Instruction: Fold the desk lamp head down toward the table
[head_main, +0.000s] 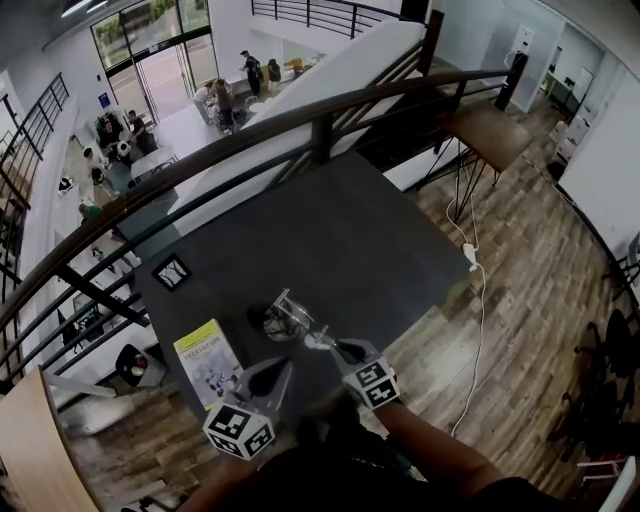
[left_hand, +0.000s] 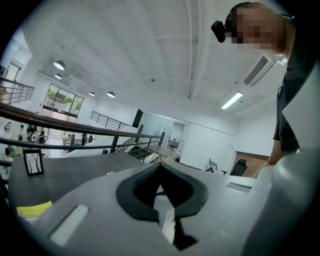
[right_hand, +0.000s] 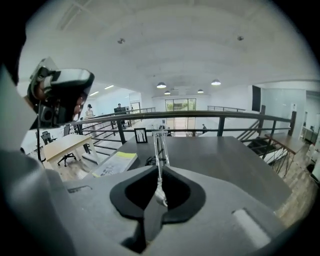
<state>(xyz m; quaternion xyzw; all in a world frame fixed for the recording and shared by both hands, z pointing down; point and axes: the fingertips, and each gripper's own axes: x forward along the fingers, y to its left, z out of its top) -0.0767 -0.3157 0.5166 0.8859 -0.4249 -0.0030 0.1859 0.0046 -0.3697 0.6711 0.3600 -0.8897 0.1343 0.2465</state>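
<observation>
Desk lamp (head_main: 290, 318) stands on the dark worktop (head_main: 330, 240), in the part nearest the person. Its dark round base (head_main: 262, 318) sits flat. Thin metal arm (right_hand: 160, 150) slants up from the base toward the person.

Right tool (head_main: 325, 342) is at the lamp's upper, near end. In the right gripper view (right_hand: 159, 199) its jaws are pinched almost fully together on the shiny tip of that arm. Likely reason: the top end is farthest from the base, so it gives the most leverage for swinging the head over.

Left tool (head_main: 283, 368) hovers just near-left of the lamp and does not touch it. Its own view (left_hand: 166, 220) shows the jaws drawn together with nothing between them, only the room showing through the notch. Probably parked there so it can pin the base if the lamp tips.

Yellow-edged booklet (head_main: 207, 360) lies just left of the lamp, well clear of the fold path. A small picture frame (head_main: 171, 271) stands beyond the lamp and to its left.

Judgement: grip made, fold not done, since the arm is up off the worktop. The head's exact shape is too small to read. Risks are the thin metal slipping in the pinch and the light base sliding or lifting.
</observation>
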